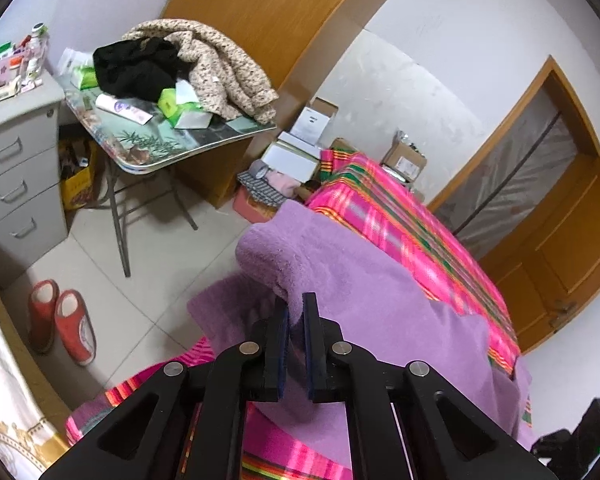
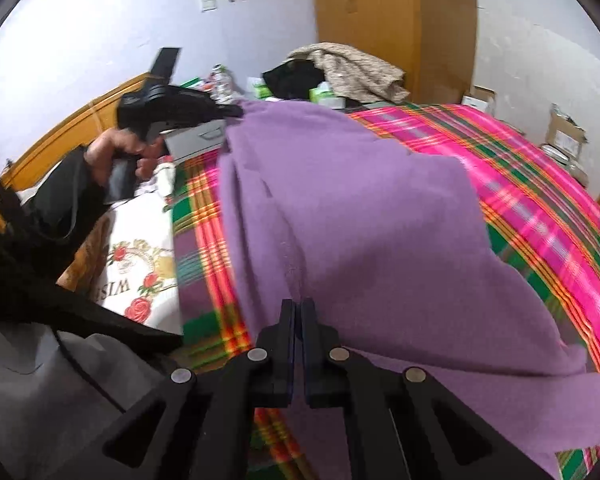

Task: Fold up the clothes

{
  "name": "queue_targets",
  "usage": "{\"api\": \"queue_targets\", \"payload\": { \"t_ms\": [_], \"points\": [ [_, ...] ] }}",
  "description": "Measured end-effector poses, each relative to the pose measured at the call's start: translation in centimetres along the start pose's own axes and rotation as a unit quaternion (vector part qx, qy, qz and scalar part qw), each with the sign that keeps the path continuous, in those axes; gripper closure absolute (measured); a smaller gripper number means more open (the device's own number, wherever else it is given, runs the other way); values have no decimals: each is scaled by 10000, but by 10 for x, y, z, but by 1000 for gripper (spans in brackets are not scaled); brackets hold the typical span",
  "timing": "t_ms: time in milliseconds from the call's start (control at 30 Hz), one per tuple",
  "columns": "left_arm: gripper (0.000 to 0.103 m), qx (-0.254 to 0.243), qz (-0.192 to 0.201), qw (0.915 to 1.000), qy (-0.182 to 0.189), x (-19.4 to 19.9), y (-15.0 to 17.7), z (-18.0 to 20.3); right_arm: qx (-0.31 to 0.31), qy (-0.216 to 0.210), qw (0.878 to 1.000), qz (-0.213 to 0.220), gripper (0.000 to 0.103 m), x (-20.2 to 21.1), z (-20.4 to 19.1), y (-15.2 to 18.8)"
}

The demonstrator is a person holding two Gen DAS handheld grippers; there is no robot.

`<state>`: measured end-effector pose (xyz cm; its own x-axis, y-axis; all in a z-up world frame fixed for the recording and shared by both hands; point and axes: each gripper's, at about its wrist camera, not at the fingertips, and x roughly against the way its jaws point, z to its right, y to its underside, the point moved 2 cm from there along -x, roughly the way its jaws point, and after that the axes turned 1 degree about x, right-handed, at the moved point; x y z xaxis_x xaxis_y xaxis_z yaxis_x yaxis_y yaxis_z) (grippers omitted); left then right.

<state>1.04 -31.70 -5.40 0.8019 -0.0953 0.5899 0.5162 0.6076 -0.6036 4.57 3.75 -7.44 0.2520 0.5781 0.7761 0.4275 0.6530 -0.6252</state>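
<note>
A purple fleece garment (image 1: 380,288) lies spread over the bed's pink plaid sheet (image 1: 400,216). My left gripper (image 1: 296,306) is shut on a rolled edge of it at the bed's side, and the cloth bunches between the pads. In the right wrist view the same garment (image 2: 360,208) covers the middle of the sheet (image 2: 540,184). My right gripper (image 2: 298,308) is shut on its near edge. At the garment's far left corner a hand holds the left gripper (image 2: 236,111).
A folding table (image 1: 172,140) stacked with clothes and packets stands beyond the bed. A grey drawer cabinet (image 1: 16,176) and red slippers (image 1: 60,320) are on the tiled floor. Boxes (image 1: 300,152) crowd the bed's far corner. A rose-printed white cloth (image 2: 140,272) lies to the left.
</note>
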Motion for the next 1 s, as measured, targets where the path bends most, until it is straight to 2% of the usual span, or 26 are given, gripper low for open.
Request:
{"api": "queue_targets", "payload": {
  "t_ms": [133, 367, 533, 567, 633, 667, 700, 833, 1000],
  "points": [
    [96, 153, -178, 9997, -92, -10, 9, -13, -88, -134, 9993, -332, 100, -23, 2, 10],
    [96, 257, -178, 9994, -162, -5, 15, -24, -44, -270, 9988, -401, 100, -23, 5, 15],
    [97, 211, -231, 9994, -176, 2, 20, -16, -146, -188, 9994, -236, 98, -12, 9, 10],
    [96, 183, -206, 9995, -166, 6, 20, -13, -165, -187, 9995, -186, 98, -10, 10, 8],
    [84, 149, -166, 9997, -128, 12, 23, -4, -99, -139, 9998, -81, 85, -9, 8, 2],
    [74, 168, -176, 9997, -93, 12, 25, 0, -60, -112, 9999, -28, 80, -8, 6, -1],
    [73, 178, -215, 9996, -43, 12, 28, 4, -20, -84, 10000, 25, 76, -8, 5, -4],
    [73, 136, -430, 9990, 58, 1, 40, 18, -2, -120, 9999, 29, 75, -22, -1, -15],
    [73, 303, -526, 9981, -84, -11, 44, 17, 49, -205, 9998, -20, 76, -36, -5, -21]
  ]
}}
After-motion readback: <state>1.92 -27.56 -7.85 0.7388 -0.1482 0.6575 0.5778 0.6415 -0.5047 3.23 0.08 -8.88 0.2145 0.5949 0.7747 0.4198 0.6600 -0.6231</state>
